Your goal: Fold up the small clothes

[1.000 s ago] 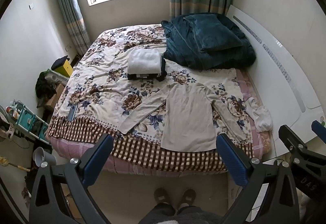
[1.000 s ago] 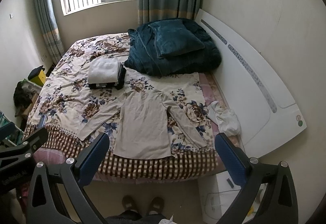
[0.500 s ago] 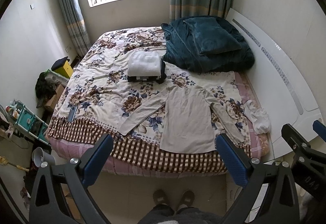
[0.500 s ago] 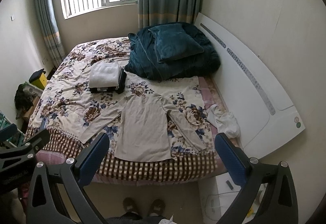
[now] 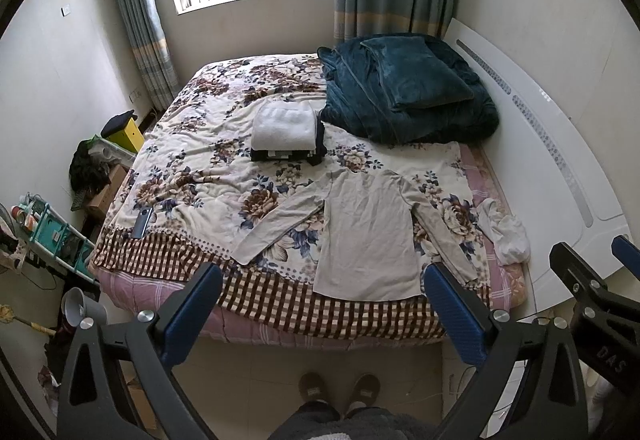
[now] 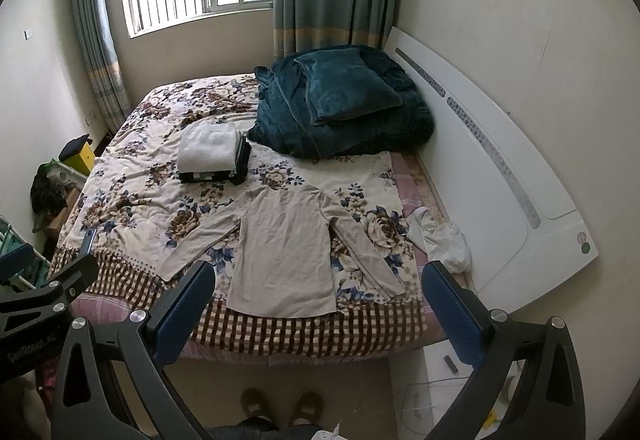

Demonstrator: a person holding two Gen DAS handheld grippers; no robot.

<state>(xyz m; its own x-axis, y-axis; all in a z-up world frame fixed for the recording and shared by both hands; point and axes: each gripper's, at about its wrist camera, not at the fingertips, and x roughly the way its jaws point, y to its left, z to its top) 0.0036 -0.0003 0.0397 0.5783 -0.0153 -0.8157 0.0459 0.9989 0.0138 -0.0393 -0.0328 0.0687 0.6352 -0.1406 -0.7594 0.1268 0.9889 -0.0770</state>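
Observation:
A beige long-sleeved shirt (image 5: 366, 232) lies flat, sleeves spread, near the front edge of the floral bed; it also shows in the right wrist view (image 6: 284, 256). A stack of folded clothes with a white item on top (image 5: 286, 133) sits behind it, also seen in the right wrist view (image 6: 212, 151). My left gripper (image 5: 324, 300) is open and empty, held in the air in front of the bed. My right gripper (image 6: 318, 298) is open and empty too, beside it.
A dark teal duvet and pillow (image 5: 408, 91) lie at the back right of the bed. A crumpled white garment (image 5: 504, 230) lies at the right edge by the white headboard (image 5: 560, 175). A phone (image 5: 141, 224) lies front left. Shelves and clutter (image 5: 52, 236) stand left.
Both views have tilted up and drawn back slightly, so the bed sits lower in frame. Nothing on the bed has moved. Both grippers stay open.

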